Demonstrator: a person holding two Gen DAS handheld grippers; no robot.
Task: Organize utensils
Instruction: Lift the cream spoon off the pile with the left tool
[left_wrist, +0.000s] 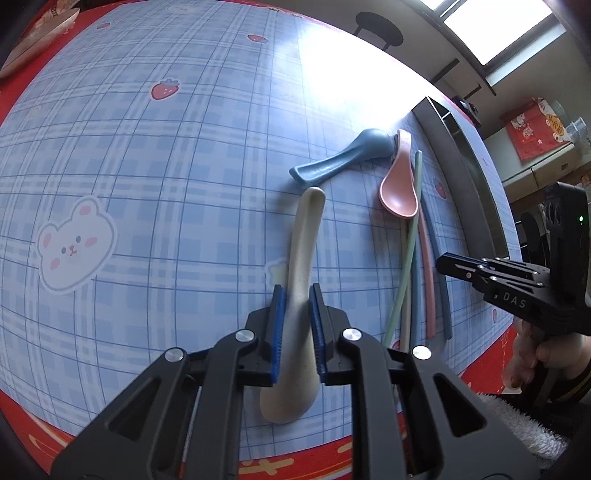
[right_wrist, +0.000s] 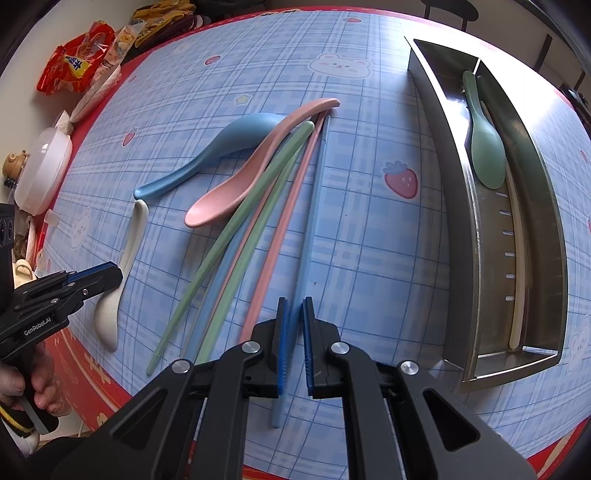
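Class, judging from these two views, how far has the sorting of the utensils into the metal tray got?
Done: a green spoon and a cream chopstick lie in the metal tray.
In hand: the left gripper has its jaws around the cream spoon; the right gripper is shut on a blue chopstick.
Left: the blue spoon, pink spoon and several loose chopsticks on the table.

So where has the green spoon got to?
The green spoon shows in the right wrist view, lying inside the metal tray at the table's right side, next to a cream chopstick, apart from the utensils left on the tablecloth.
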